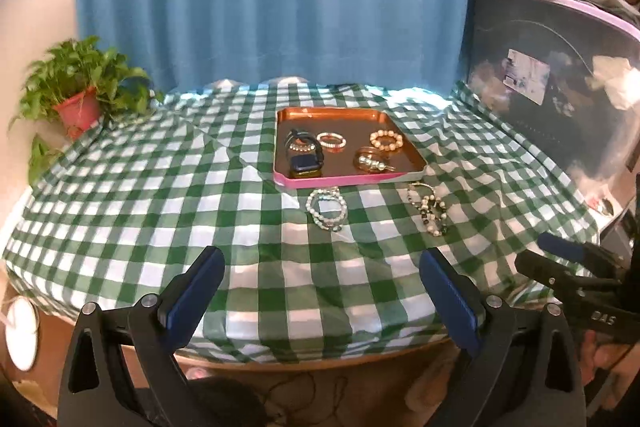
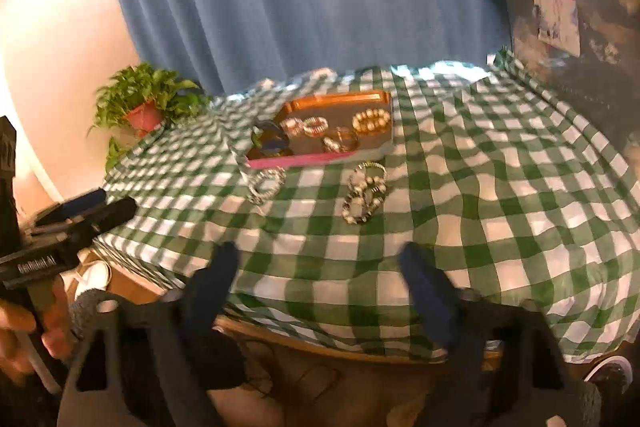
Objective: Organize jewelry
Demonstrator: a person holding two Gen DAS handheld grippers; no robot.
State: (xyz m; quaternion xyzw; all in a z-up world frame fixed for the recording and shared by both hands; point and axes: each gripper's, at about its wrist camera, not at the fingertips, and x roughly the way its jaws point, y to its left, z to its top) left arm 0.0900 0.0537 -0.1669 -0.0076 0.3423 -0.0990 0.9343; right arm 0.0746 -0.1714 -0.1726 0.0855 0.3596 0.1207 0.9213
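Left hand-held gripper [image 1: 322, 287] gapes, pearl bracelet [image 1: 327, 207] lying just ahead

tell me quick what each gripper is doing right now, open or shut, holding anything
Left gripper: open, holding nothing, above the near table edge.
Right gripper: open, holding nothing, also short of the jewelry.

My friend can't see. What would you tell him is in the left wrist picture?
An open left gripper hovers over a green checkered tablecloth. Ahead, a copper tray holds a smartwatch and beaded bracelets; a pearl bracelet and a dark-and-light bead bracelet lie just outside it. A potted plant stands far left.
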